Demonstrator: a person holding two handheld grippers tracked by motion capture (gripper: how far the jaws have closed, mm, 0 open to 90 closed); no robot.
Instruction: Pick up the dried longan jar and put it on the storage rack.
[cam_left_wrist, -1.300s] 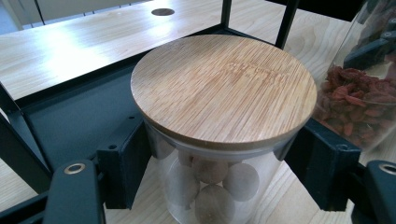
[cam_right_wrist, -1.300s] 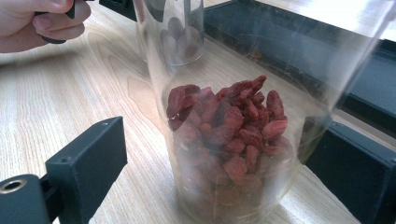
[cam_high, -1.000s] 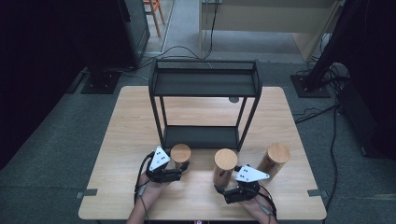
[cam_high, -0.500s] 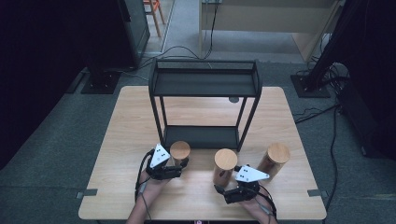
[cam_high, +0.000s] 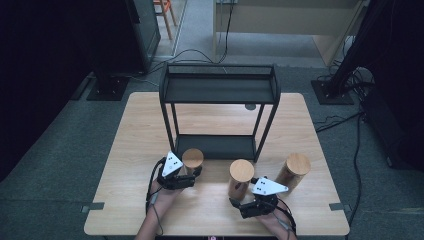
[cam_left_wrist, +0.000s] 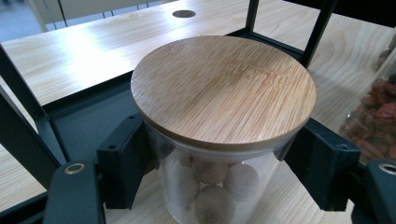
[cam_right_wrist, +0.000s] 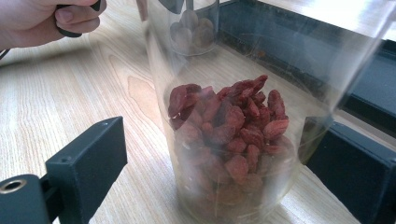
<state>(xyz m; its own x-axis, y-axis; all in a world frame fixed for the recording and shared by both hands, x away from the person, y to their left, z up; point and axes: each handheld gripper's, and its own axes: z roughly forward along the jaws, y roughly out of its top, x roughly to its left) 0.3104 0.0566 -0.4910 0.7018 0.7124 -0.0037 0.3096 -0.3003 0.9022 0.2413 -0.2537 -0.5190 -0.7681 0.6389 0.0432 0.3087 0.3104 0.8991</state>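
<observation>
Presently, left gripper (cam_left_wrist: 219, 186) jaws pinched the nut jar (cam_left_wrist: 210, 191); right gripper (cam_right_wrist: 229, 172) jaws stood spread around the berry jar (cam_right_wrist: 229, 149) on the bench (cam_high: 140, 150).

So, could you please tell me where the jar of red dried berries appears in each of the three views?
High view: the berry jar stands bottom centre, before the right claw.
Left gripper view: a sliver at the right edge.
Right gripper view: centre, between the jaws.
Shared landmark: the black shelf rack.
</observation>
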